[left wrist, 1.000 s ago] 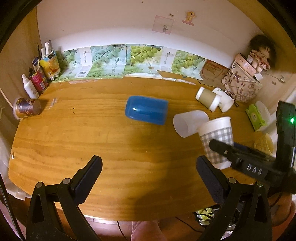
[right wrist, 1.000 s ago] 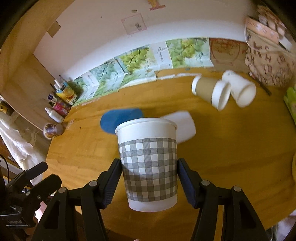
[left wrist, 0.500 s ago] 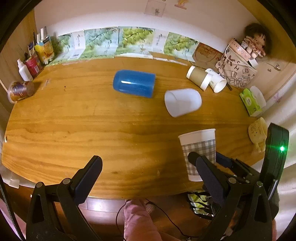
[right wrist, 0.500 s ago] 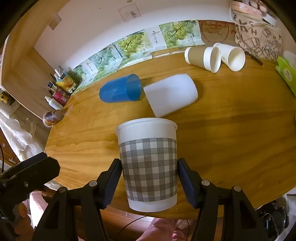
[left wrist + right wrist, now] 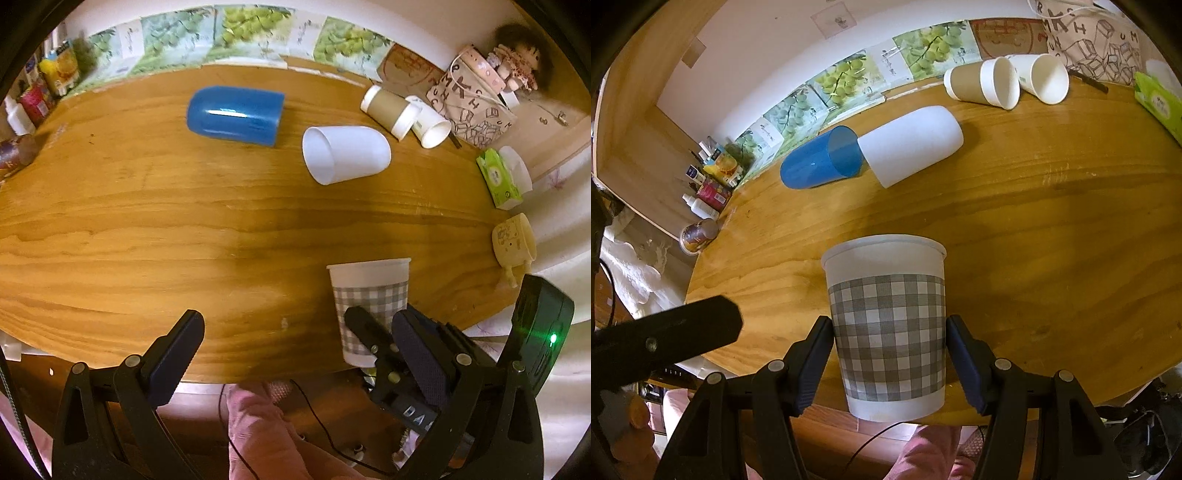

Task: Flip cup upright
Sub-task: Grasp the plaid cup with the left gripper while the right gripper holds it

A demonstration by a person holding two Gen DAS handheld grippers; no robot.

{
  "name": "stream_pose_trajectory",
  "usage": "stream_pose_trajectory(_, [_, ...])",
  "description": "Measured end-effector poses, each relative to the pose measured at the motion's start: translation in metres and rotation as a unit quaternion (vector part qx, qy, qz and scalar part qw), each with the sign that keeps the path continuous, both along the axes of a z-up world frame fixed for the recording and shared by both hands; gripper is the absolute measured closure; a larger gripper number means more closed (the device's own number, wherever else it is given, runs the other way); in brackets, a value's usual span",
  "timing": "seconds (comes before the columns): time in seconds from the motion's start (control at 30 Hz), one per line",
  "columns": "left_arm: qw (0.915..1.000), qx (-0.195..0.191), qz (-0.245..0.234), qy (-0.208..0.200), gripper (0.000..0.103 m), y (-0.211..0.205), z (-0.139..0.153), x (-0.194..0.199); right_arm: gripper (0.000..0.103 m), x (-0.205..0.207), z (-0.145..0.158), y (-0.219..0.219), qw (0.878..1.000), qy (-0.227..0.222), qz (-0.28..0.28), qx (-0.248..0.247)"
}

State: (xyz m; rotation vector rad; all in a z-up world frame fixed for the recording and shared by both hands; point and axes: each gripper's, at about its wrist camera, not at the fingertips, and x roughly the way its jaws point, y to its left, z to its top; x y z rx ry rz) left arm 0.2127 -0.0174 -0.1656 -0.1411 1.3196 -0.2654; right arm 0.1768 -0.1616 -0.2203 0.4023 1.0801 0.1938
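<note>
Right wrist view: my right gripper (image 5: pixel 889 360) clamps the upright grey-checked paper cup (image 5: pixel 886 328); beside it, my left gripper (image 5: pixel 299 354) gapes empty.

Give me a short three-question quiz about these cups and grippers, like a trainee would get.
1. True or false: the right gripper holds the checked cup with its mouth up.
2. Which cup lies beside the blue cup? A) white plastic cup B) cream mug C) the checked one
3. Fill in: the left gripper is ____ and holds nothing.

Key: 1 true; 2 A; 3 open.
</note>
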Motion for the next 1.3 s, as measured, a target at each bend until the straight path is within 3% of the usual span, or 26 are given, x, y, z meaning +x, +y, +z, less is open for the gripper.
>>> stream_pose_trajectory(0.43, [0.9972,-0.014,-0.022,0.070,0.001,-0.024,-0.027,0.015,0.039,-0.004,-0.009,-0.007,1.000,-0.011,0.009,0.023])
stream_pose_trajectory(0.57, [0.9947,-0.033,-0.021,0.095,0.002,-0.028,-0.036,0.018,0.039,-0.005,-0.014,-0.006,1.000,-0.006,0.010,0.029])
stream_pose_trajectory(0.73, [0.9929,-0.030,-0.016,0.114,0.002,-0.033,-0.048,0.021,0.038,-0.006,-0.020,-0.006,0.999,0.000,0.013,0.035])
stream_pose_trajectory(1.1, [0.9867,-0.065,-0.007,0.149,0.002,-0.043,-0.062,0.026,0.038,-0.007,-0.021,-0.011,0.999,-0.004,0.023,0.039])
stream_pose_trajectory(1.3, [0.9852,-0.078,0.001,0.153,0.010,-0.047,-0.065,0.027,0.038,-0.011,-0.021,-0.011,0.999,-0.005,0.032,0.036])
